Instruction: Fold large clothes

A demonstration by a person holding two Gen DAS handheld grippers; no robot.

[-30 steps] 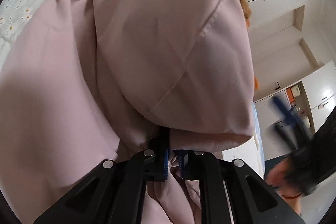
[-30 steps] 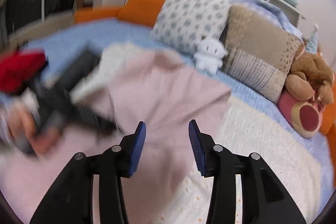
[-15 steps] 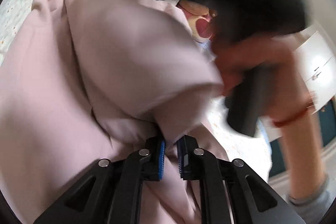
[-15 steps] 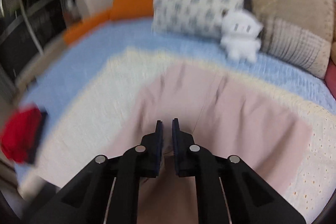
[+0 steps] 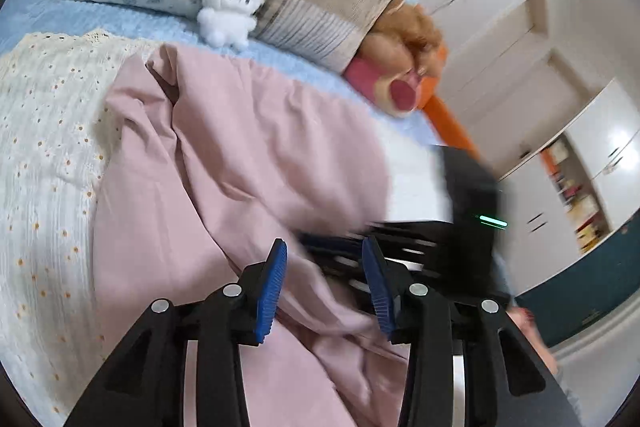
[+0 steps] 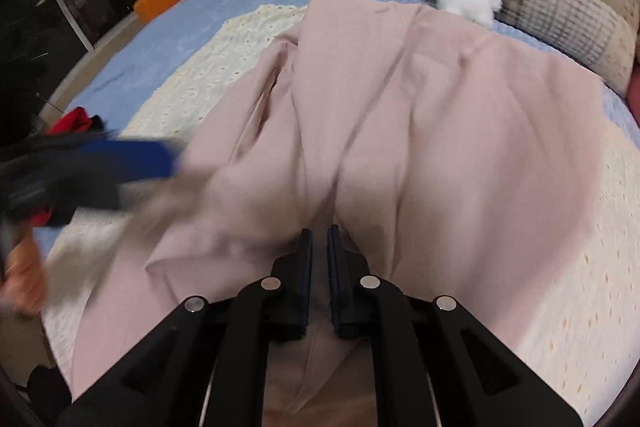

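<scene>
Left hand-held gripper (image 5: 324,287) had just opened, parted above pink garment (image 5: 248,163), gripping nothing. Right hand-held gripper (image 6: 319,267) nearly closed, pinching garment fold on bed (image 6: 168,39).

Blue bed (image 6: 168,39) under cream blanket (image 6: 208,83)
</scene>
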